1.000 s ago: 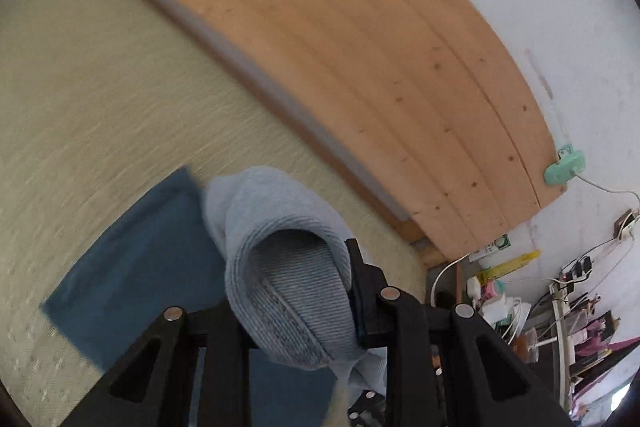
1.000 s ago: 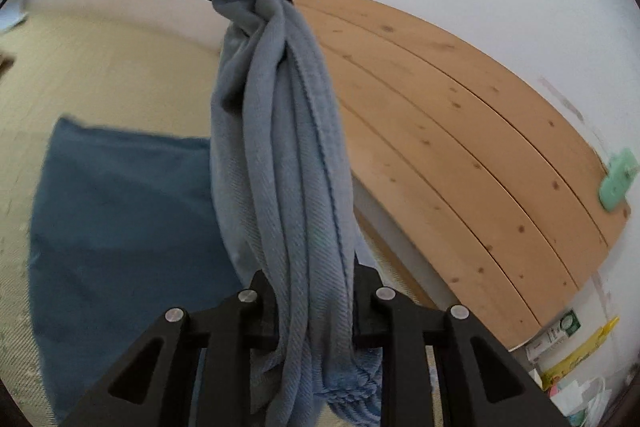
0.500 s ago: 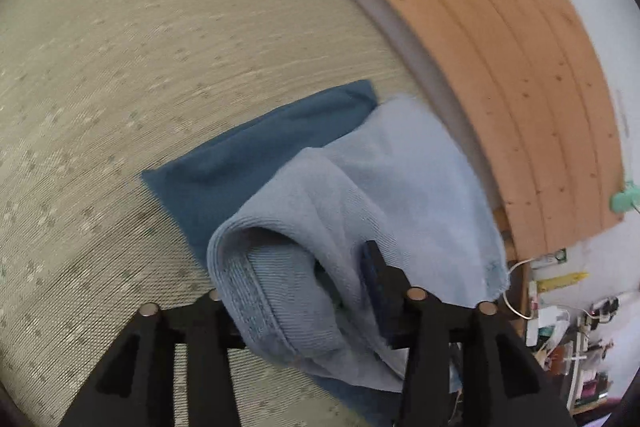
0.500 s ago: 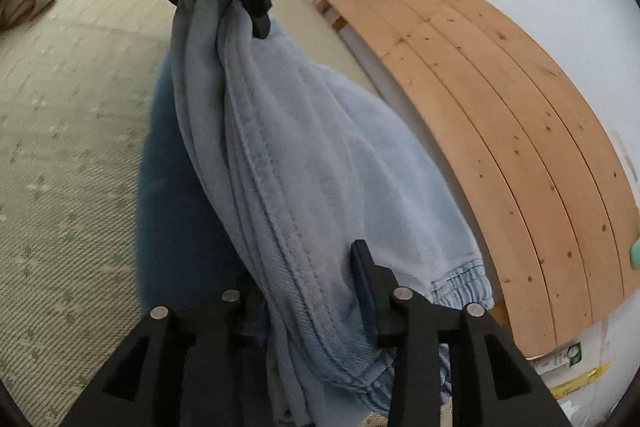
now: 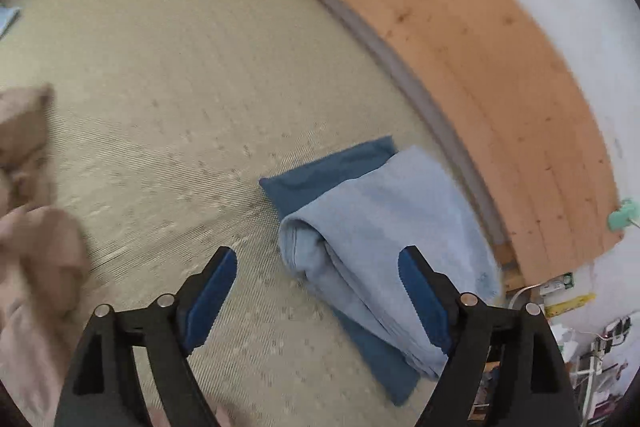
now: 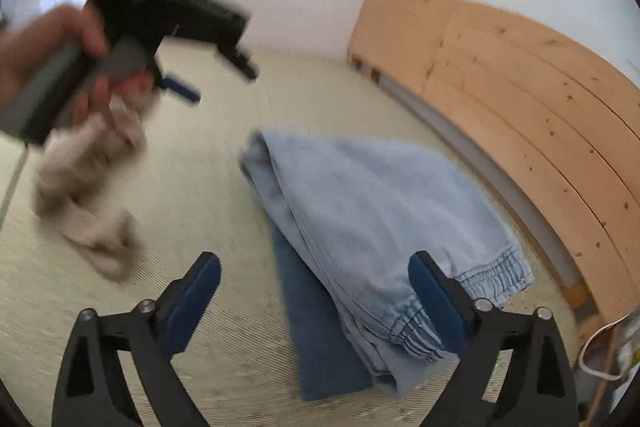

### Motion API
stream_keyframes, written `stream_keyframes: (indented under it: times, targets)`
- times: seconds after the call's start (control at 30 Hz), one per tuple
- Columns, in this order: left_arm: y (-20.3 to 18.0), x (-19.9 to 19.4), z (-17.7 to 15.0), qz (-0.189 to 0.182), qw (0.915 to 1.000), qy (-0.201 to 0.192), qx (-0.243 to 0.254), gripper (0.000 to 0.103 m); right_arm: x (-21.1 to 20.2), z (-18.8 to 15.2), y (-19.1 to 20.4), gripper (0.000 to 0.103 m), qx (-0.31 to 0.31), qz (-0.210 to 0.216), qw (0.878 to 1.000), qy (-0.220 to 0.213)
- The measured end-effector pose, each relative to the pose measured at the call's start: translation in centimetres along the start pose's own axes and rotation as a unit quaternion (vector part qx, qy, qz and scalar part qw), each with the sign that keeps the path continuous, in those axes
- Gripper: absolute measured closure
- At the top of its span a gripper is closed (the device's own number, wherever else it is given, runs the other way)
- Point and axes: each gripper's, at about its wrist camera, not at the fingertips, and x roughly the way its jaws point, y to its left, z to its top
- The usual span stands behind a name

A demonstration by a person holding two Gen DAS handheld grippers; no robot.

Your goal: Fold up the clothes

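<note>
Folded light blue pants [image 5: 384,227] lie on a folded dark blue garment [image 5: 332,171] on the woven mat; they also show in the right wrist view [image 6: 372,211], elastic waistband near the right finger, on the dark blue garment [image 6: 320,339]. My left gripper [image 5: 316,299] is open and empty, just above and short of the pants. My right gripper [image 6: 316,303] is open and empty over the pile's near end. The left gripper [image 6: 216,75] also shows in the right wrist view, held high at the left, blurred.
A crumpled beige garment [image 5: 36,227] lies on the mat at the left, also in the right wrist view [image 6: 88,195]. A wooden slatted board [image 5: 480,67] leans along the wall on the right. Cluttered cables and small items [image 5: 592,339] sit at the far right.
Both grippers let go of the light blue pants, which now lie folded on the dark blue garment. Both grippers opened and drew back; the left one swung up and to the left.
</note>
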Motion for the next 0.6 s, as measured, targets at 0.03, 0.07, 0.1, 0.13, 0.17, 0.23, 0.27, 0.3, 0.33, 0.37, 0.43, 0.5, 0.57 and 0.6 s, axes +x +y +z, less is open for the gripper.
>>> stream_keyframes:
  times: [0.03, 0.07, 0.1, 0.13, 0.17, 0.23, 0.27, 0.3, 0.33, 0.37, 0.43, 0.5, 0.57, 0.6]
  targets:
    - [0.1, -2.2, -0.8, -0.005, 0.9998, -0.019, -0.004, 0.013, -1.3, 0.3, -0.6, 0.003, 0.018, 0.007, 1.0, -0.019]
    - [0.4, -4.8, -2.1, -0.007, 0.9987, -0.049, -0.011, 0.012, -2.5, 0.4, -0.9, 0.001, 0.034, 0.013, 0.999, -0.035]
    - [0.6, -6.9, -3.5, -0.002, 0.9973, -0.072, -0.016, 0.009, -4.3, 0.0, -0.8, 0.0, 0.049, 0.02, 0.997, -0.05]
    - [0.6, -8.2, -4.5, 0.0, 0.9962, -0.085, -0.019, 0.007, -6.2, -0.5, -0.2, 0.0, 0.06, 0.028, 0.996, -0.06]
    - [0.8, -9.7, -5.9, 0.002, 0.9955, -0.092, -0.022, 0.006, -7.8, -0.8, 0.3, 0.0, 0.069, 0.037, 0.995, -0.068]
    - [1.4, -13.3, -9.2, 0.005, 0.9939, -0.106, -0.029, 0.0, -10.2, -1.5, 1.2, 0.0, 0.078, 0.054, 0.993, -0.074]
    - [1.7, -15.2, -11.0, 0.004, 0.9929, -0.114, -0.034, 0.0, -11.3, -1.8, 1.6, 0.0, 0.082, 0.061, 0.992, -0.075]
    - [1.9, -16.7, -12.4, 0.006, 0.9921, -0.12, -0.036, 0.0, -12.6, -2.1, 2.2, 0.0, 0.08, 0.069, 0.992, -0.075]
    - [2.1, -18.4, -14.2, 0.014, 0.9908, -0.13, -0.034, 0.0, -14.0, -2.4, 2.9, 0.0, 0.074, 0.075, 0.992, -0.076]
    - [2.3, -20.2, -16.2, 0.024, 0.9892, -0.141, -0.033, 0.0, -15.4, -2.7, 3.6, 0.0, 0.067, 0.082, 0.992, -0.076]
    - [2.5, -24.0, -20.8, 0.064, 0.9836, -0.168, -0.013, 0.0, -17.8, -3.2, 5.0, 0.0, 0.056, 0.094, 0.991, -0.075]
    - [2.9, -26.5, -25.3, 0.103, 0.9778, -0.183, 0.001, 0.0, -19.0, -4.2, 6.8, 0.0, 0.052, 0.108, 0.99, -0.076]
    - [3.3, -28.4, -29.5, 0.135, 0.9715, -0.194, 0.007, 0.0, -20.1, -5.3, 8.6, 0.0, 0.042, 0.118, 0.989, -0.074]
    - [3.6, -29.2, -31.4, 0.148, 0.9688, -0.199, 0.005, 0.0, -20.9, -5.8, 9.5, 0.0, 0.036, 0.121, 0.989, -0.074]
